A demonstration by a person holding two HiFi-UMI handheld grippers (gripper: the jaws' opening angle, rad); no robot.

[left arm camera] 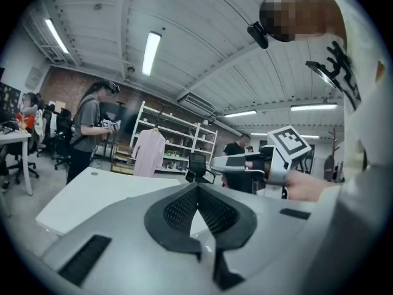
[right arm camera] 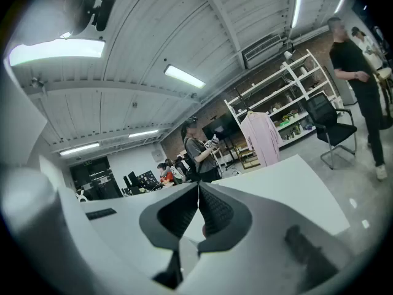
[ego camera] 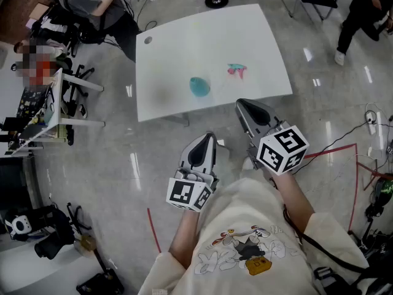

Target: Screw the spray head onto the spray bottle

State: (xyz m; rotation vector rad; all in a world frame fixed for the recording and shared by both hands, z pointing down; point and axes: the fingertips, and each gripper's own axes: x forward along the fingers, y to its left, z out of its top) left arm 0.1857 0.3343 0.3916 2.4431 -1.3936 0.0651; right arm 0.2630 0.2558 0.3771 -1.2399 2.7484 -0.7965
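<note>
In the head view a white table (ego camera: 172, 48) carries a teal bottle (ego camera: 199, 86) lying near its middle and a pink and teal spray head (ego camera: 237, 70) a little to its right. Both grippers hover in front of the person's chest, short of the table's near edge. My left gripper (ego camera: 209, 136) is shut with nothing in it, and its pads meet in the left gripper view (left arm camera: 198, 187). My right gripper (ego camera: 241, 104) is also shut and holds nothing; its tip reaches the table's front edge. Its jaws meet in the right gripper view (right arm camera: 199, 189). Neither gripper view shows the bottle or the spray head.
A desk with clutter and office chairs (ego camera: 43, 112) stands at the left, with a seated person (ego camera: 92, 2) behind it. Another person (ego camera: 362, 17) walks at the far right. Red tape (ego camera: 353, 165) and cables mark the floor at right. Camera gear (ego camera: 49, 235) lies at lower left.
</note>
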